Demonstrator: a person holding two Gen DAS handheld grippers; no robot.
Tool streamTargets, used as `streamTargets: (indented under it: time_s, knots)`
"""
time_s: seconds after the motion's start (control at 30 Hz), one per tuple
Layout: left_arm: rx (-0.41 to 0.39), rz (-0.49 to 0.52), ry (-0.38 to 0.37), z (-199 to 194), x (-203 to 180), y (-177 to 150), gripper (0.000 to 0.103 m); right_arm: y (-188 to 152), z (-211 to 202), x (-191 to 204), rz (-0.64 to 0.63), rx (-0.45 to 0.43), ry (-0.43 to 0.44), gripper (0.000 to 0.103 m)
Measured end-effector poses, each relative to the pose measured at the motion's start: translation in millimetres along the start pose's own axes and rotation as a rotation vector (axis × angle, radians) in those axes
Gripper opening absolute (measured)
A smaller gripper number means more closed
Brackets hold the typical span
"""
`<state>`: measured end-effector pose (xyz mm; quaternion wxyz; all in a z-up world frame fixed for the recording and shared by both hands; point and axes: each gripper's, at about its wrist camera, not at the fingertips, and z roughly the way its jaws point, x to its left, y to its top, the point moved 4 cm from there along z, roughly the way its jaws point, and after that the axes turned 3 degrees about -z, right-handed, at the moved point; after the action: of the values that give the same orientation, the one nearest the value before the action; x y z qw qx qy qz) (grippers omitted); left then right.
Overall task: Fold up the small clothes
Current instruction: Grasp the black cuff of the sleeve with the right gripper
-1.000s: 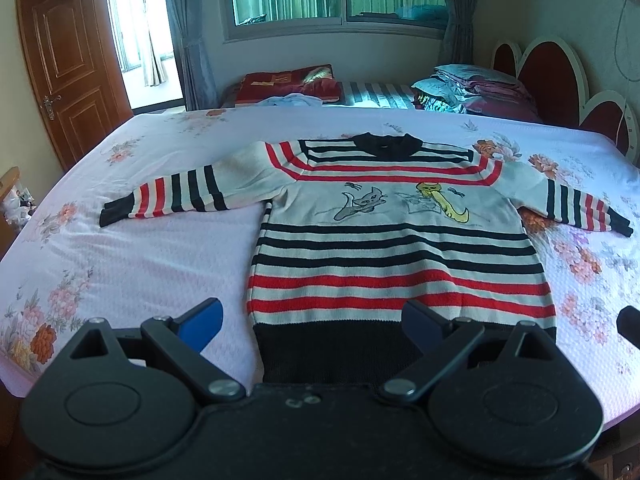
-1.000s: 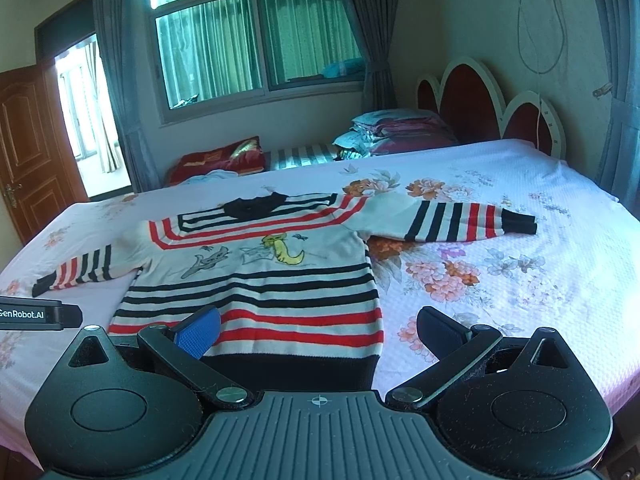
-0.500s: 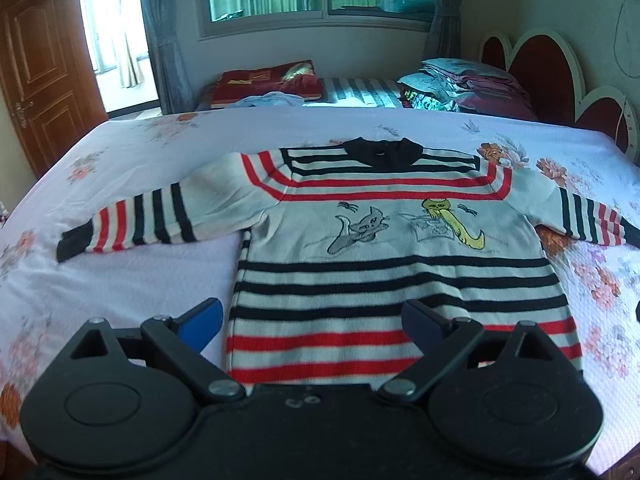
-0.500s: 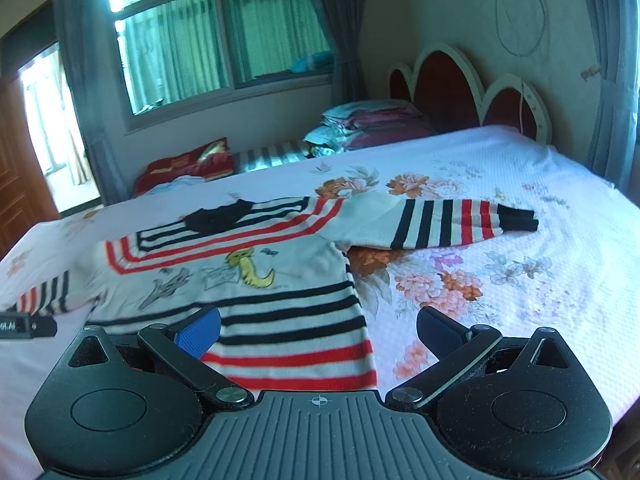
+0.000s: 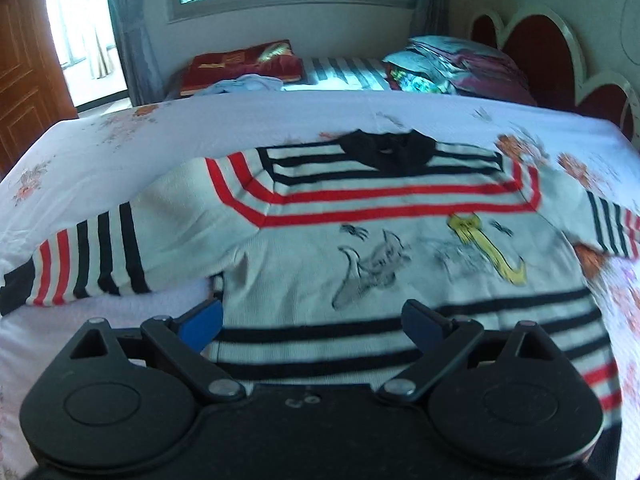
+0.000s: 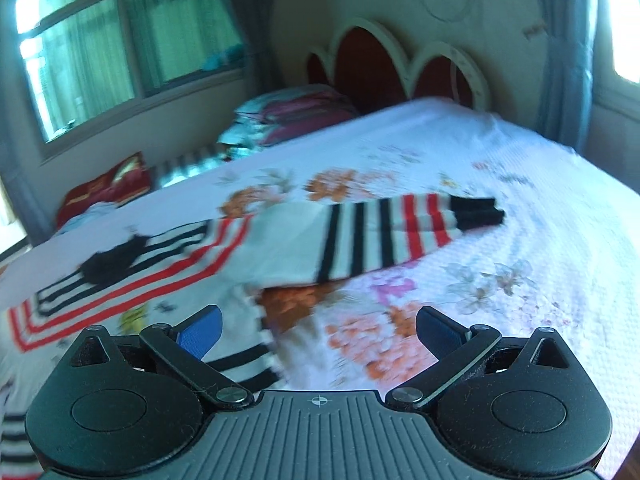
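A small striped sweater (image 5: 360, 248) in white, red and black lies flat, front up, on the bed, sleeves spread out. My left gripper (image 5: 312, 324) is open and empty, hovering over the sweater's left side near the armpit; the left sleeve (image 5: 92, 260) lies ahead to the left. My right gripper (image 6: 320, 332) is open and empty, above the sweater's right edge (image 6: 248, 344). The right sleeve (image 6: 380, 236) stretches out ahead of it, ending in a black cuff (image 6: 478, 214).
The bed (image 6: 540, 280) has a white floral sheet. Folded bedding and pillows (image 5: 448, 64) lie at the far side by the red headboard (image 5: 536, 48). A red blanket (image 5: 240, 64) lies under the window. A wooden door (image 5: 24, 72) is at far left.
Both grippers have moved forward over the sweater. The left one now sits over the chest area; the right one has swung right toward the right sleeve. Both stay open.
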<state>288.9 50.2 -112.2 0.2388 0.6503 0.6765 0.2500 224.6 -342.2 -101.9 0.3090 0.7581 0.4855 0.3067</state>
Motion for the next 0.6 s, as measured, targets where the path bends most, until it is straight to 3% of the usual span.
streamTargets:
  time_s: [0.17,0.2,0.23,0.4,0.53,0.57,0.6]
  knots:
    - [0.035,-0.056,0.059,29,-5,8,0.096,16,51,-47,0.04,0.036,-0.045,0.099]
    - [0.04,-0.068,0.07,34,-7,9,0.096,18,62,-56,0.048,0.047,-0.048,0.086]
    - [0.05,-0.077,0.081,39,-9,10,0.096,21,74,-66,0.058,0.068,-0.055,0.079]
    - [0.081,-0.073,0.158,63,-25,14,0.096,34,126,-114,0.127,0.121,-0.084,0.079]
    - [0.172,-0.087,0.165,83,-33,14,0.096,41,159,-141,0.19,0.155,-0.09,0.078]
    - [0.178,-0.095,0.159,86,-34,14,0.096,43,165,-145,0.205,0.16,-0.086,0.078]
    - [0.181,-0.098,0.164,89,-35,14,0.096,44,171,-149,0.222,0.166,-0.079,0.07]
